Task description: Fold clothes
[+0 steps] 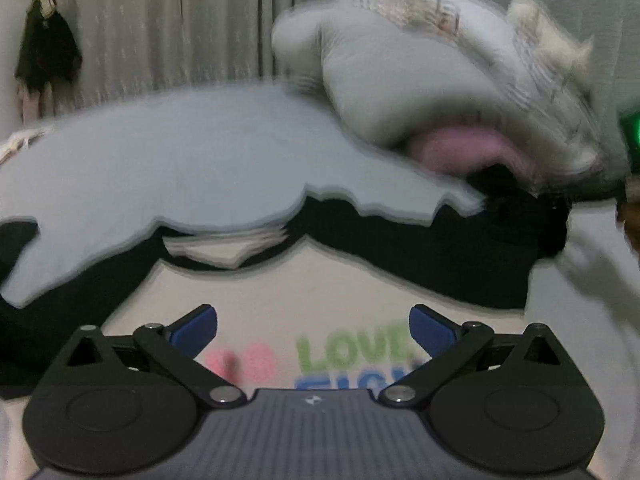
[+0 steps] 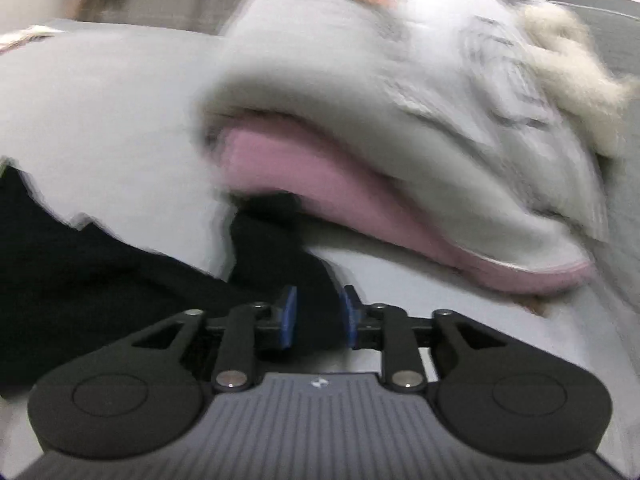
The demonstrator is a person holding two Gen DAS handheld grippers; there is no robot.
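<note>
- Left tool (image 1: 313,330): blue pads spread wide, nothing between them; it hangs over a cream T-shirt (image 1: 280,292) w/ printed lettering in green, blue and pink.
- The cream shirt lies flat on a bed w/ a pale grey-blue sheet (image 1: 160,160); a black garment (image 1: 420,256) runs across the sheet just beyond the shirt's collar and down its left side.
- A small white tag or fold (image 1: 228,246) shows at the collar, lying on the black cloth.
- Right tool (image 2: 318,318): blue pads parted by a mid-width gap, w/ a fold of the black garment (image 2: 276,256) between them; frame too blurred to say if the pads press it.
- In the right wrist view the black cloth spreads left of the tool over the sheet (image 2: 100,120).
- Behind it, a heap of bedding: a grey-white quilt or pillow (image 2: 360,80) on top, a pink layer (image 2: 320,184) under it, a fluffy cream item (image 2: 576,76) at upper right. All heavily motion-blurred.
- The left wrist view shows the same heap (image 1: 400,92) at the far right of the bed, its pink layer (image 1: 464,148) touching the black garment's far end.
- Background, left wrist view: grey curtain (image 1: 180,28) and a dark item hanging (image 1: 46,52) at far left.
- A green light (image 1: 632,130) shows at the right edge; source unclear.
</note>
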